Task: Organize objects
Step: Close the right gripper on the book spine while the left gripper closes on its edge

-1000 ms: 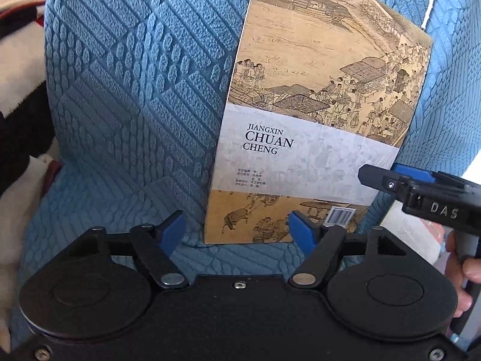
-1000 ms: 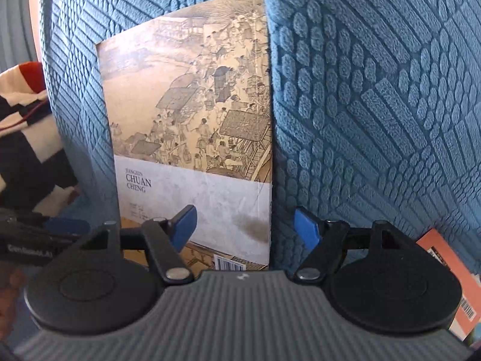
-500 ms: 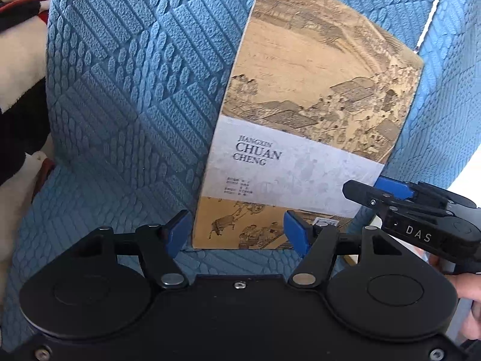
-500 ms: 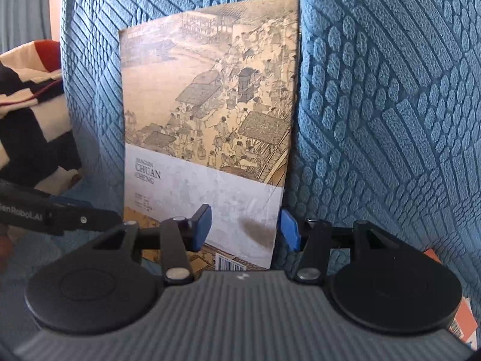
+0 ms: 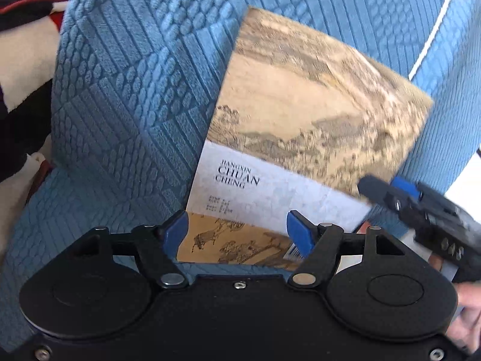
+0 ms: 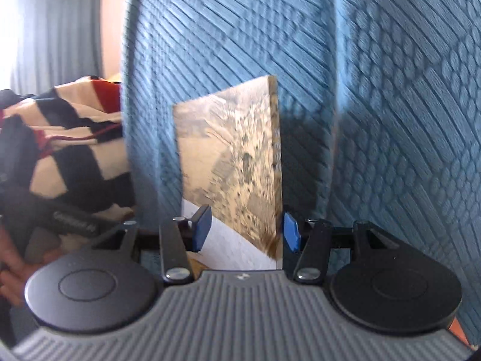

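A book with an old painted scene on its cover is propped upright against a blue textured cushion. A striped blanket lies beside it. The left gripper is held open before its lower edge. The right gripper, jaws just narrowed, straddles the book's right edge; contact cannot be told.

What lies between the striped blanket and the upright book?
The blue textured sofa cushion fills the stretch between the striped blanket and the book; nothing else lies there. Both wrist views show it.
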The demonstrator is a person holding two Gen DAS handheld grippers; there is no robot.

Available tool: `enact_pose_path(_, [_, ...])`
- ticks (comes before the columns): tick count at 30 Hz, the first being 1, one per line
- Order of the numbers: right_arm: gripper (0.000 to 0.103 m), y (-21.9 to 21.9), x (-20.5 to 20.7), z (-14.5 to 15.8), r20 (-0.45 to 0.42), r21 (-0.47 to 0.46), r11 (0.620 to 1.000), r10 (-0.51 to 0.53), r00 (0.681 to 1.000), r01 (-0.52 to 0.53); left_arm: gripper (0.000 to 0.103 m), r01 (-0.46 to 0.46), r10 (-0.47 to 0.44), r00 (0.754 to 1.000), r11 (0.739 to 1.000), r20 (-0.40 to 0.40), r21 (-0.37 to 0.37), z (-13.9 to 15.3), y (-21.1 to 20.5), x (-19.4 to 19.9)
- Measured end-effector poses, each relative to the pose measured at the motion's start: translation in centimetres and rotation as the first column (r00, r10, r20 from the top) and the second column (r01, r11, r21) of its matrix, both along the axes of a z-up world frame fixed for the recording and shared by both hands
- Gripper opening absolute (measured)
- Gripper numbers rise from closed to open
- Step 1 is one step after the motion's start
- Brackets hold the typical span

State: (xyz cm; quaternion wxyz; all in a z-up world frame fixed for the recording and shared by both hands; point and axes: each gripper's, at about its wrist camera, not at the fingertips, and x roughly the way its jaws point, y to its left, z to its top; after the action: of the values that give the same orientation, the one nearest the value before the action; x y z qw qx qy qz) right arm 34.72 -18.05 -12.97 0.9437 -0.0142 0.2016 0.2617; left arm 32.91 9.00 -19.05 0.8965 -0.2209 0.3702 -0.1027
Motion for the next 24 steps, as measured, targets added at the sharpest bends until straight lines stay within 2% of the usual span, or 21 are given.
enact_pose_path(3, [0.049,0.2,-0.6,0.4,0.019,-0.001,0.999,0.042,0.999,-0.042,0.074,-0.022,0.023,1.000,0.998,0.019,-0.067,0.3,0.7,0.2])
enact_pose_path(5, [0.040,0.7,-0.9,0.4,0.025,-0.008,0.998,0.065,0.998,-0.065,0.075,-0.018,0.023,0.999,0.994,0.045,-0.107,0.8,1.2,-0.1])
enact_pose_path(7, [0.023,1.2,-1.0,0.4,0.021,-0.013,0.996,0.090,0.996,-0.090,0.076,-0.001,0.011,0.998,0.989,0.067,-0.148,1.2,1.5,-0.3])
enact_pose_path(9, [0.013,1.8,-1.2,0.3,0.023,-0.032,0.994,0.108,0.994,-0.107,0.077,0.026,-0.008,0.996,0.978,0.090,-0.206,1.8,1.9,-0.5])
enact_pose_path(12, [0.013,2.4,-1.9,0.2,0.038,-0.059,0.990,0.127,0.991,-0.125,0.082,0.058,-0.016,0.990,0.949,0.137,-0.310,2.7,2.9,-1.2])
enact_pose_path(16, [0.013,2.8,-2.5,0.2,0.044,-0.077,0.988,0.138,0.989,-0.135,0.085,0.088,-0.010,0.985,0.888,0.172,-0.452,3.6,4.8,-2.3])
enact_pose_path(19, [0.012,3.0,-3.4,0.3,0.059,-0.110,0.984,0.149,0.987,-0.142,0.085,0.098,-0.005,0.983,0.855,0.182,-0.510,3.9,5.7,-2.8])
enact_pose_path(21, [0.011,3.4,-4.3,0.2,0.085,-0.169,0.975,0.163,0.983,-0.147,0.085,0.090,0.004,0.985,0.835,0.170,-0.542,3.8,6.1,-3.1])
enact_pose_path(24, [0.011,3.5,-5.5,0.3,0.088,-0.197,0.967,0.182,0.979,-0.162,0.085,0.103,-0.013,0.988,0.792,0.153,-0.601,3.4,6.7,-3.3])
